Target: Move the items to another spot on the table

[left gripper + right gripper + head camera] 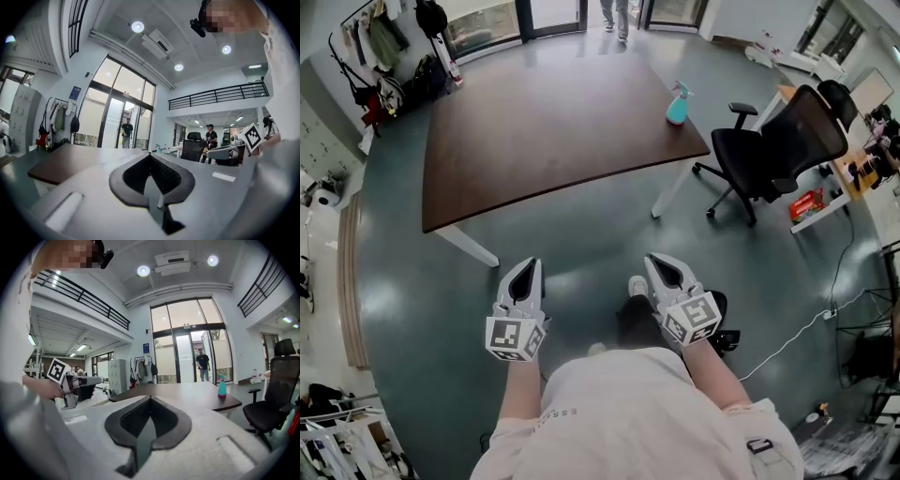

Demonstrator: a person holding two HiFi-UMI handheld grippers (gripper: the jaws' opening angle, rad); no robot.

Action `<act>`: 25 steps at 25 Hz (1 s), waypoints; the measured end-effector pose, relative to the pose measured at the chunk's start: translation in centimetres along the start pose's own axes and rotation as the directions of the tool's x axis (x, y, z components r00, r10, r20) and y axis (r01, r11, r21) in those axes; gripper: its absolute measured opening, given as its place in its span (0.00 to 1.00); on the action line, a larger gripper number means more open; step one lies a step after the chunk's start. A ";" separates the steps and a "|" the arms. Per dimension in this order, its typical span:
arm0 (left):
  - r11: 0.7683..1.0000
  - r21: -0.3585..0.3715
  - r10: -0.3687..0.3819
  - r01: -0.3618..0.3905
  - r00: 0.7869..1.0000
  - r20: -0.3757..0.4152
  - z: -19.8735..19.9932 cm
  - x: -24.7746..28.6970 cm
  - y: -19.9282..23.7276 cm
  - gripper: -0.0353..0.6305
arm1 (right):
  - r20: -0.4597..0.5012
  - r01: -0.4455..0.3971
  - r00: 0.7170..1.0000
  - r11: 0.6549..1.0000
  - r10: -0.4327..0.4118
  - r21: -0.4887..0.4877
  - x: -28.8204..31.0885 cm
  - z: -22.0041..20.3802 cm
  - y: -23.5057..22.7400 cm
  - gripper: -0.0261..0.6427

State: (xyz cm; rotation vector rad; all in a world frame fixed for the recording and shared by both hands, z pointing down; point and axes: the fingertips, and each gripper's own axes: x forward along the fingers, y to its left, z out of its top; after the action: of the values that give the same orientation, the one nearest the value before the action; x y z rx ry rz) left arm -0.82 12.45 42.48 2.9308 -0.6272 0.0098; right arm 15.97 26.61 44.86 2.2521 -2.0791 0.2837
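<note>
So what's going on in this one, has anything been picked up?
Nothing has been picked up. A person stands back from the brown table with a gripper in each hand. The left gripper and the right gripper both have their jaws together with nothing between them. The only item visible on the table is a teal spray bottle at its far right corner, near a black office chair. Neither gripper touches it.

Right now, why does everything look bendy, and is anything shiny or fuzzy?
Head view: the wide lens curves the table edges, and light shines off the floor. Left gripper view: dark round border, glaring ceiling lights, soft close-up fingers. Right gripper view: same bending, but the spray bottle looks clear.
</note>
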 end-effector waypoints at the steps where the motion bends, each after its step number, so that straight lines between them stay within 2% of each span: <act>1: 1.000 0.003 -0.009 0.009 1.000 -0.006 -0.1 0.9 -0.2 0.08 | -0.003 0.007 1.000 1.000 -0.007 0.011 0.2 -0.2 -0.9 0.02; 8: 0.999 0.034 -0.015 0.016 0.999 -0.030 0.1 8.7 -1.3 0.08 | 0.009 0.016 1.000 0.999 -0.016 0.041 3.8 0.8 -8.6 0.02; 13: 0.999 0.044 -0.006 0.006 1.000 -0.020 1.3 17.2 -2.9 0.08 | -0.033 -0.023 0.999 0.998 0.025 0.060 7.0 1.2 -16.6 0.02; 18: 0.996 0.079 -0.050 0.051 0.999 -0.008 1.6 26.6 -6.1 0.08 | -0.087 -0.047 0.995 0.995 0.055 0.089 9.8 1.5 -25.8 0.02; 22: 0.998 0.058 -0.033 0.034 0.999 -0.016 1.4 31.6 -6.8 0.08 | -0.089 -0.056 0.994 0.996 0.062 0.067 11.5 2.5 -30.6 0.02; 25: 0.998 0.051 -0.042 0.044 0.999 -0.032 1.1 34.8 -7.6 0.08 | -0.093 -0.042 0.994 0.995 0.050 0.087 12.2 2.4 -33.8 0.02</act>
State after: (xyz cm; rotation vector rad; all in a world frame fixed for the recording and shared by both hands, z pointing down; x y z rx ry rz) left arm 34.00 5.01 41.58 2.9875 -0.5673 0.0679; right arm 50.63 17.17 47.34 2.1911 -2.1113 0.4807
